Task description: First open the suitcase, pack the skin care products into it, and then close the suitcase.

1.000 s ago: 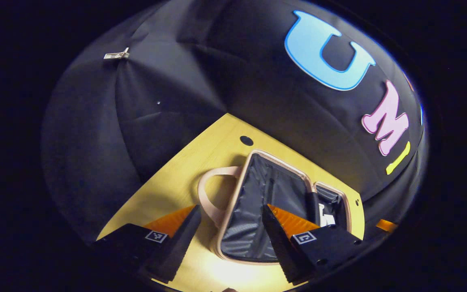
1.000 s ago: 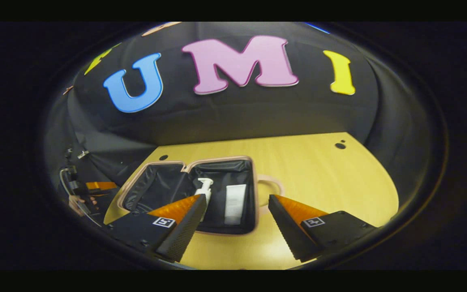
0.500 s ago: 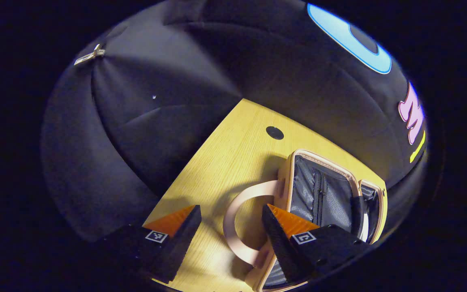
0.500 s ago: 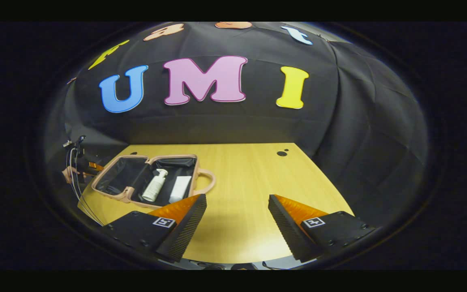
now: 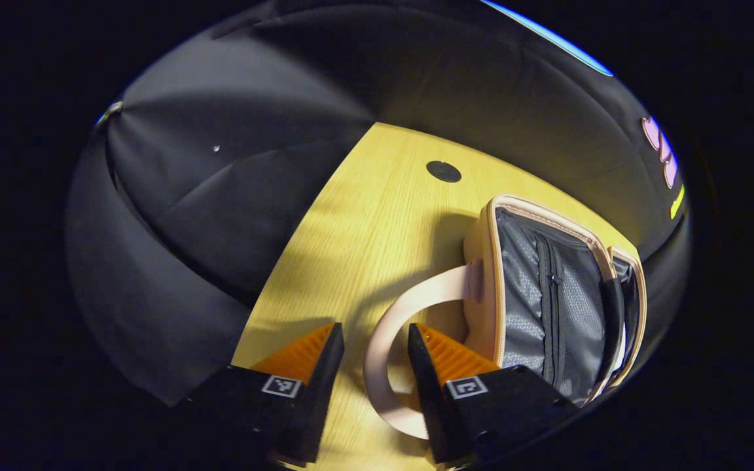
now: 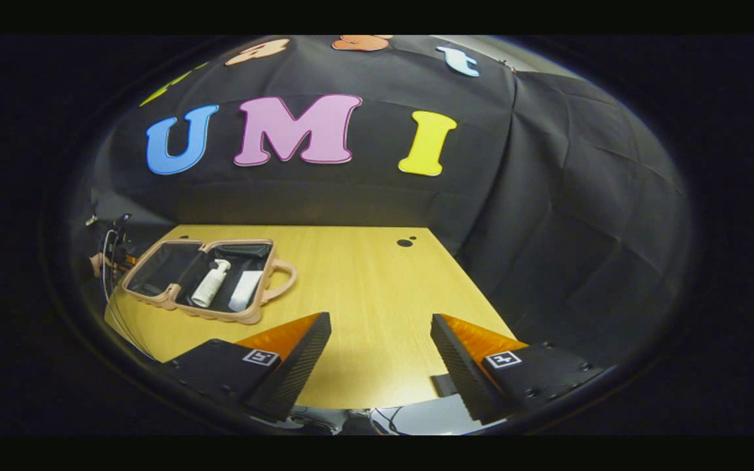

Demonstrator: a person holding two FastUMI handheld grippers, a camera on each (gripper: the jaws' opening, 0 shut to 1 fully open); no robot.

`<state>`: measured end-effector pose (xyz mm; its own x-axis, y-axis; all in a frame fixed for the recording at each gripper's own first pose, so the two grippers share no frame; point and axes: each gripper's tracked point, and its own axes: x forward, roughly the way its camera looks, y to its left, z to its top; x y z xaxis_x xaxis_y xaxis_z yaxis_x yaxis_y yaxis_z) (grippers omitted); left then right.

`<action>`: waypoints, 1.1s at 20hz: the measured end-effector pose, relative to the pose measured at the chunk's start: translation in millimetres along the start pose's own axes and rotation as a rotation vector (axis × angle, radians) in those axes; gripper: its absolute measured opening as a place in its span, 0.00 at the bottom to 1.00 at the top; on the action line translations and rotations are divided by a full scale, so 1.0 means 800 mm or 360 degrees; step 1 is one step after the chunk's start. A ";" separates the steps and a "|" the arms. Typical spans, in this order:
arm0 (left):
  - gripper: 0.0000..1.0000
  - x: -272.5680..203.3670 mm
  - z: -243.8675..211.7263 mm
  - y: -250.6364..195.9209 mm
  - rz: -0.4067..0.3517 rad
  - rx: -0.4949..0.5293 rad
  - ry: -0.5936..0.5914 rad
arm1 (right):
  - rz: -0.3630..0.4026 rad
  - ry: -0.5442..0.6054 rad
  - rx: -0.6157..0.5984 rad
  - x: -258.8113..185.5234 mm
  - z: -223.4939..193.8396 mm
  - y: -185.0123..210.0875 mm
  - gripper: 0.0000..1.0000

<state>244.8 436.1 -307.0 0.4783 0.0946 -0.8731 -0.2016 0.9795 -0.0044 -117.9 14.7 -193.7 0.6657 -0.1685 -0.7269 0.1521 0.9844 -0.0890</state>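
Note:
The pink suitcase (image 6: 180, 306) lies open on the wooden table (image 6: 364, 288), at the left in the right gripper view. A white pump bottle (image 6: 210, 284) and a white tube (image 6: 243, 291) lie in its right half. Far from the case, my right gripper (image 6: 380, 333) stands open over bare table. In the left gripper view the grey-lined lid half (image 5: 547, 288) is at the right. A pink handle loop (image 5: 410, 307) sticks out toward me. My left gripper (image 5: 370, 340) is open, with the handle's strap running between its fingers, untouched as far as I can tell.
Black cloth walls close in the table at the back and sides. A round dark hole (image 5: 444, 171) sits in the tabletop behind the case. A hand and cables (image 6: 105, 252) are at the case's far left side. The table's near edge (image 6: 377, 402) lies just under my right gripper.
My left gripper has swung to the suitcase's handle and its fingers have narrowed around the strap. My right gripper has drawn back and away, leaving the case small at the left.

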 end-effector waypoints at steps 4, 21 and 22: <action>0.22 -0.001 0.004 -0.007 0.0002 0.0012 -0.0083 | -0.0035 -0.0045 -0.0134 -0.002 -0.020 -0.007 0.97; 0.09 -0.402 0.116 -0.328 -0.0458 0.0415 -0.0842 | 0.0264 -0.0234 -0.0047 0.056 0.048 0.009 0.97; 0.09 -0.412 0.114 -0.364 -0.0484 0.0430 -0.0867 | 0.0283 -0.0249 -0.0028 0.058 0.051 0.006 0.97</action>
<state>224.0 135.8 26.5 0.8565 -0.1853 -0.4817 0.1969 0.9801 -0.0269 -56.3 9.4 -199.7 0.7863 0.0031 -0.6179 0.0104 0.9998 0.0182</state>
